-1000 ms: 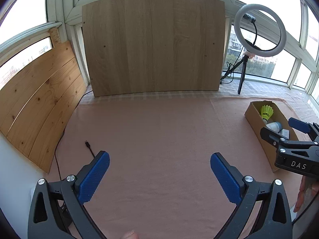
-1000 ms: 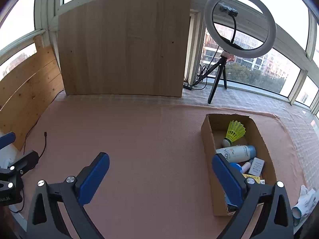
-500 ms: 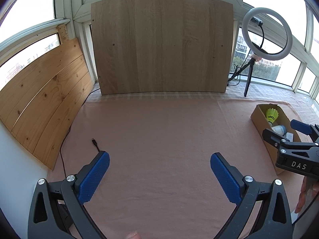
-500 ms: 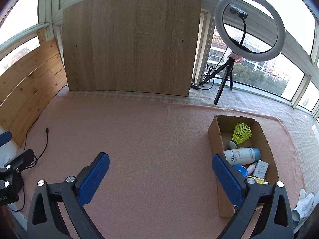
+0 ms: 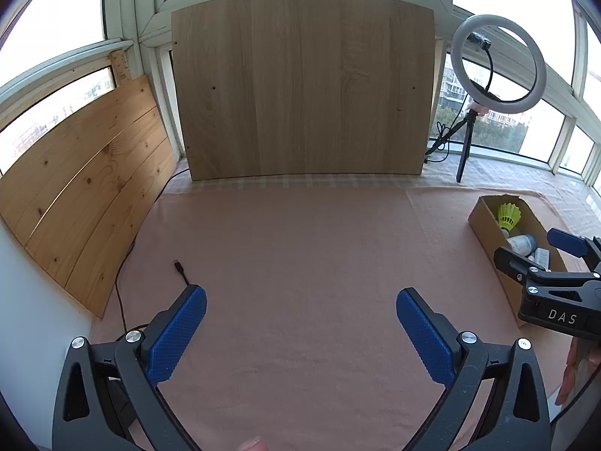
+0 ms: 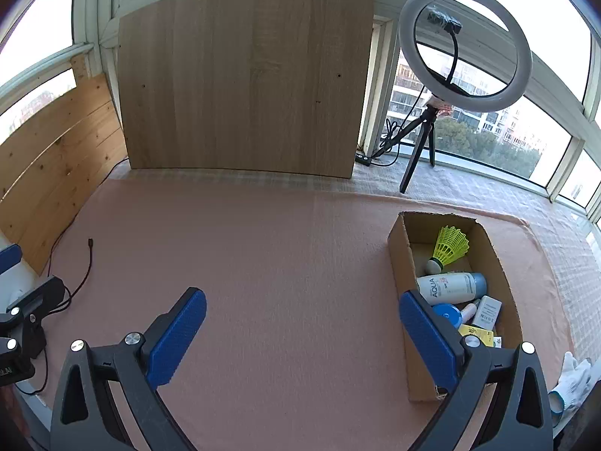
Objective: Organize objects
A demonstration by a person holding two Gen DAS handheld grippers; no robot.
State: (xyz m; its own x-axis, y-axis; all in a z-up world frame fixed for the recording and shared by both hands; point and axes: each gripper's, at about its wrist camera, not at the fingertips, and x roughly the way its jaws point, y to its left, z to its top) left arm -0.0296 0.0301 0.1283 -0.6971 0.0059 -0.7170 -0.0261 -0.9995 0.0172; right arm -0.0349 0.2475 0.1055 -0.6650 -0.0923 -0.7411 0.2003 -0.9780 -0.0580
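Note:
A cardboard box [image 6: 400, 263] stands on the pink cloth at the right. Inside it lie a yellow shuttlecock [image 6: 449, 246], a white AQUA bottle [image 6: 450, 287], a blue-capped item [image 6: 447, 315] and small packets [image 6: 486, 311]. My right gripper [image 6: 300, 332] is open and empty, its right finger in front of the box's left wall. My left gripper [image 5: 300, 332] is open over bare cloth with nothing between its fingers. In the left wrist view the box [image 5: 488, 231] sits far right, partly hidden by the right gripper's body [image 5: 556, 300].
A ring light on a tripod [image 6: 462, 43] stands at the back right. A wooden board [image 6: 244, 79] leans on the windows behind, and pine planks [image 5: 86, 188] line the left. A cable with a plug [image 5: 180, 267] lies on the cloth at left. A white glove [image 6: 573, 379] lies right of the box.
Both grippers have drawn back and risen, so the box and back board look smaller and farther. Both stay open and empty.

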